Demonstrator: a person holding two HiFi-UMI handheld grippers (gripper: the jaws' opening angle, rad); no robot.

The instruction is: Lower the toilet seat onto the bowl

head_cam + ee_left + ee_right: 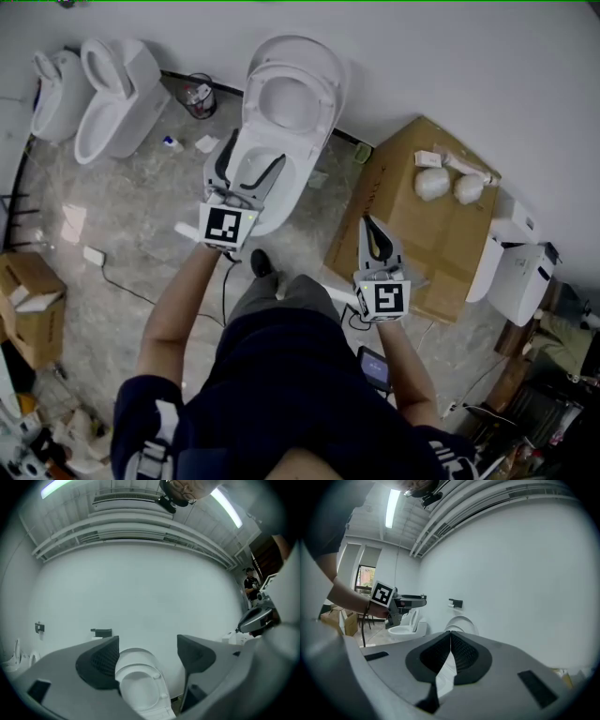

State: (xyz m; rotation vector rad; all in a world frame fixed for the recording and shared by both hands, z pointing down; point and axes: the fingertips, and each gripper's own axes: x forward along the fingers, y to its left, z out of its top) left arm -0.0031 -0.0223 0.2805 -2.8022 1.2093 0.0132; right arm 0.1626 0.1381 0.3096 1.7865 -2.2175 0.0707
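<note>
Now toilet seat point(319, 117) up; L hand-held gripper point(147, 654) spread, R hand-held gripper point(450, 635) closed.

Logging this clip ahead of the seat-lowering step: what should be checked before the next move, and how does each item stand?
1. Toilet seat raised against the wall, ready to lower: ok.
2. Left hand-held gripper jaws apart and empty: ok.
3. Left hand-held gripper on the seat: not ok; it hangs over the bowl, short of the seat.
4. Right hand-held gripper out of the way: ok; jaws together, nothing held, above the cardboard box.
5. Bowl rim free of objects: cannot tell; the left hand-held gripper covers part.
</note>
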